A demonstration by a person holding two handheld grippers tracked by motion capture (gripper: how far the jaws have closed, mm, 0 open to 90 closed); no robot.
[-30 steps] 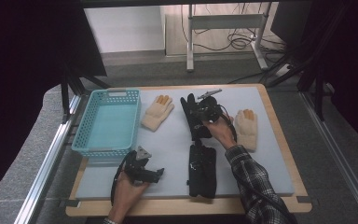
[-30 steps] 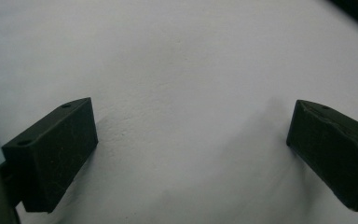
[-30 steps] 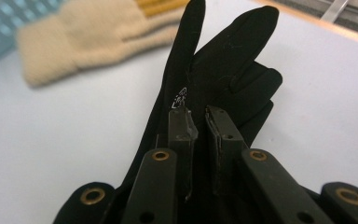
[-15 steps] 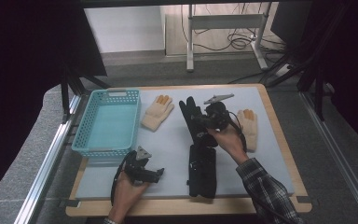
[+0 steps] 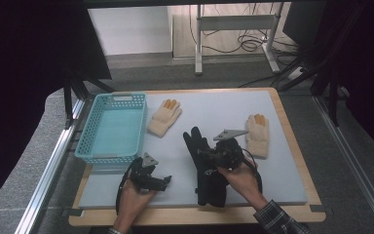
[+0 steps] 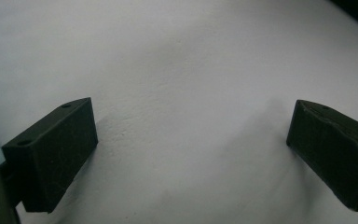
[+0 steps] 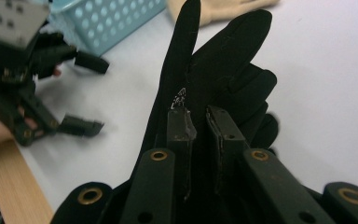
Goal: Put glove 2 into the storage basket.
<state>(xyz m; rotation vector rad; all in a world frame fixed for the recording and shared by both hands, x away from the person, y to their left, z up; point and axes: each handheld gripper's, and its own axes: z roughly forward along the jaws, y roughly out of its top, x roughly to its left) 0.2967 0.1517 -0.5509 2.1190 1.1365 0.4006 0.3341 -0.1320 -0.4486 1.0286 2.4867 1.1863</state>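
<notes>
Right tongs (image 7: 196,122) pinch the black glove (image 7: 223,70). Left tongs (image 6: 186,154) rest spread on the counter (image 6: 177,70).

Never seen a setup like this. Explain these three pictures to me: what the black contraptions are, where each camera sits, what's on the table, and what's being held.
A person at a table holds a hand-operated two-jaw gripper in each hand. The high view looks down from above; the other two cameras ride on the grippers, looking along their jaws. The left gripper rests open over bare surface, holding nothing. The right gripper is pinched shut on a black glove. Also on the table: a blue basket and two cream gloves with orange fingertips, one beside the basket, one at the right.
</notes>
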